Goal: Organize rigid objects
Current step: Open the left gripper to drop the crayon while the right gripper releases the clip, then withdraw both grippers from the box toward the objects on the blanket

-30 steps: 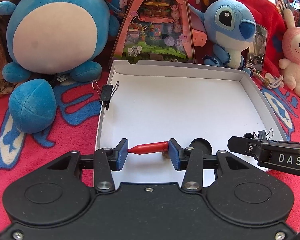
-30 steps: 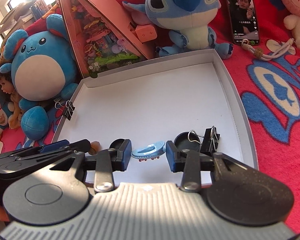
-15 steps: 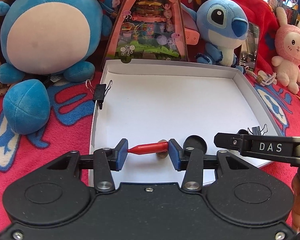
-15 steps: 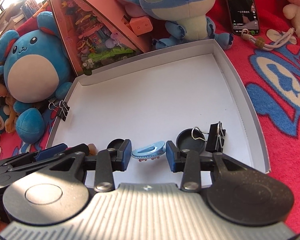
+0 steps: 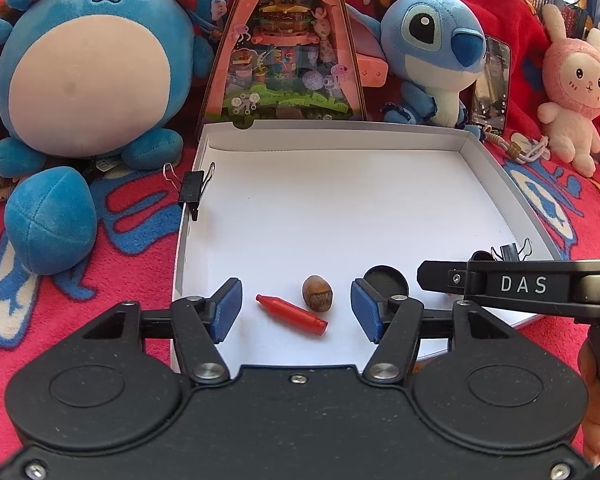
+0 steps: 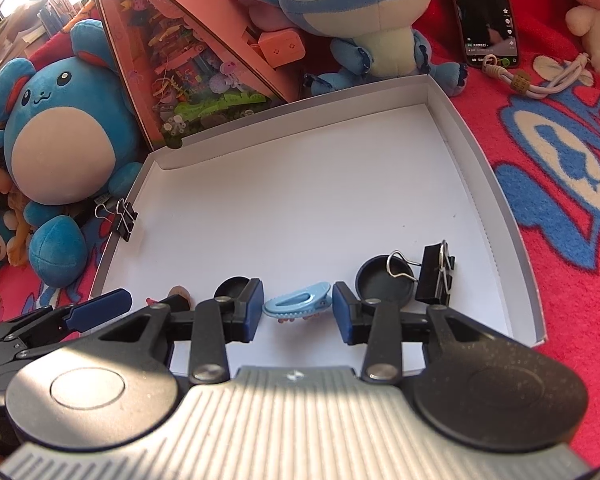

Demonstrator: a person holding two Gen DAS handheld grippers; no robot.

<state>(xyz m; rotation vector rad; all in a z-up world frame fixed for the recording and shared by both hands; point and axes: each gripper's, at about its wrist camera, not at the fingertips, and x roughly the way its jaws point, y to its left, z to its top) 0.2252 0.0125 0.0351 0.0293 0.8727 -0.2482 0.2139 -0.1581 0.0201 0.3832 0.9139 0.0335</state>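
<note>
- Lying loose on the floor of the white box lid, the red crayon-like stick sat between the pads of the left gripper, whose jaws had just been opening and touched nothing.
- Just beside the stick's far end rested a hazelnut; a careless withdrawal could nudge either one and set the round stick rolling.
- The right gripper pinched a light-blue hair clip low over the lid's near edge; the clip's sloped shell looked likely to slip or twist if the squeeze eased unevenly.
- Close to that clip stood two black round caps, one on either side, and a black binder clip whose wire handle lay over the right-hand cap, so a wide opening might knock them.
- Another binder clip gripped the lid's left wall.
- Around the lid crowded a round blue plush, a blue big-eared plush, a pink rabbit plush, a triangular toy box and a phone.
</note>
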